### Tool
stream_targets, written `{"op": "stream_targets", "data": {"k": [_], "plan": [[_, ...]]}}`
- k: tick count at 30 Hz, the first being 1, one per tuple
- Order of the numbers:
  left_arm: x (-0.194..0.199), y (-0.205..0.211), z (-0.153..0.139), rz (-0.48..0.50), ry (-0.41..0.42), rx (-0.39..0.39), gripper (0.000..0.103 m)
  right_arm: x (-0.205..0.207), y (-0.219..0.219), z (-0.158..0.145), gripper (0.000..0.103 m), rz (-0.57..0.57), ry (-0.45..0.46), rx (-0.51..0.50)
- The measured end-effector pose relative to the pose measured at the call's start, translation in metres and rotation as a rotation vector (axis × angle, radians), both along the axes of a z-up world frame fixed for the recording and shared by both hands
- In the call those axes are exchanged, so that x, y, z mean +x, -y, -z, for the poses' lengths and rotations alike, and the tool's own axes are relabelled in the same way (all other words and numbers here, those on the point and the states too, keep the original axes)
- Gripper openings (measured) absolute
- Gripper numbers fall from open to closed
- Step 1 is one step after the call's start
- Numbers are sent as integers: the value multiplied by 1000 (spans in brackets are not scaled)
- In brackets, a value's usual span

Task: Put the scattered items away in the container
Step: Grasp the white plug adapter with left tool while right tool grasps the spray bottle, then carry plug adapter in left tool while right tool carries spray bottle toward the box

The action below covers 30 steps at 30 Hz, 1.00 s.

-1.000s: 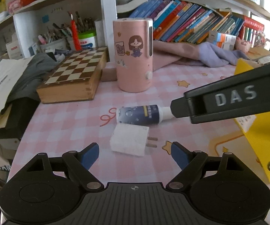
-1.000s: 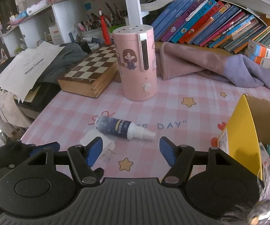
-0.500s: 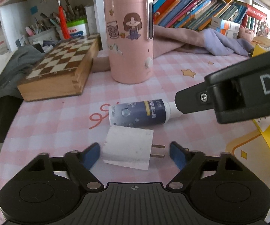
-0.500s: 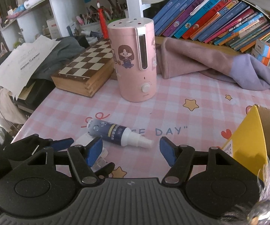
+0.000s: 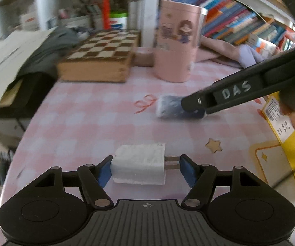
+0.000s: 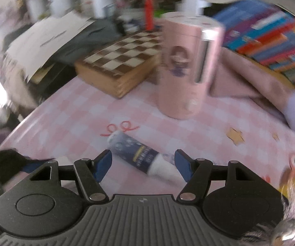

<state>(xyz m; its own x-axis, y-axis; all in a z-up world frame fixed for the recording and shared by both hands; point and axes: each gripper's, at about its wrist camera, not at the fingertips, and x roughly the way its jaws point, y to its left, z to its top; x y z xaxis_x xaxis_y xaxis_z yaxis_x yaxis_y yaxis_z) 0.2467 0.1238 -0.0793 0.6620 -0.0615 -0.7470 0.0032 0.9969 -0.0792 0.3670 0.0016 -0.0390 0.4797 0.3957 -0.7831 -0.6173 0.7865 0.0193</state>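
Both grippers are closing in since a second ago. Charger (image 5: 139, 165) is lying on the pink surface (image 5: 90, 123), now squeezed between the left gripper's (image 5: 145, 169) jaws. Bottle (image 6: 139, 153) is lying between the right gripper's (image 6: 142, 165) open jaws, ungripped. Yellow box (image 5: 280, 135) is waiting at right.
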Motion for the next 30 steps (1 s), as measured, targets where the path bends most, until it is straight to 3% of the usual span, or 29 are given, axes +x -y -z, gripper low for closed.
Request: {"op": "stream_targets", "data": {"k": [6,9,11,14,17,30], "plan": [[-35,-22,-6,-81,-29,-58,69,12,-33,20,56,-229,27,-173],[-43,-26,-10,-98,-22,-57,69,20,-40,28,50,-277,18,-211],[-46,-28,-14,-106,-11,-51,69,31,-42,32,42,-258,-28,-195],[-46,-30,-21,-109,11,-47,69,44,-36,32,33,-143,-128,-129],[-45,-31,-25,-107,21,-43,69,43,-27,31,31,-50,-198,-62],[-42,-17,-42,-51,69,-27,69,28,-31,33,31,17,-139,-66]]}}
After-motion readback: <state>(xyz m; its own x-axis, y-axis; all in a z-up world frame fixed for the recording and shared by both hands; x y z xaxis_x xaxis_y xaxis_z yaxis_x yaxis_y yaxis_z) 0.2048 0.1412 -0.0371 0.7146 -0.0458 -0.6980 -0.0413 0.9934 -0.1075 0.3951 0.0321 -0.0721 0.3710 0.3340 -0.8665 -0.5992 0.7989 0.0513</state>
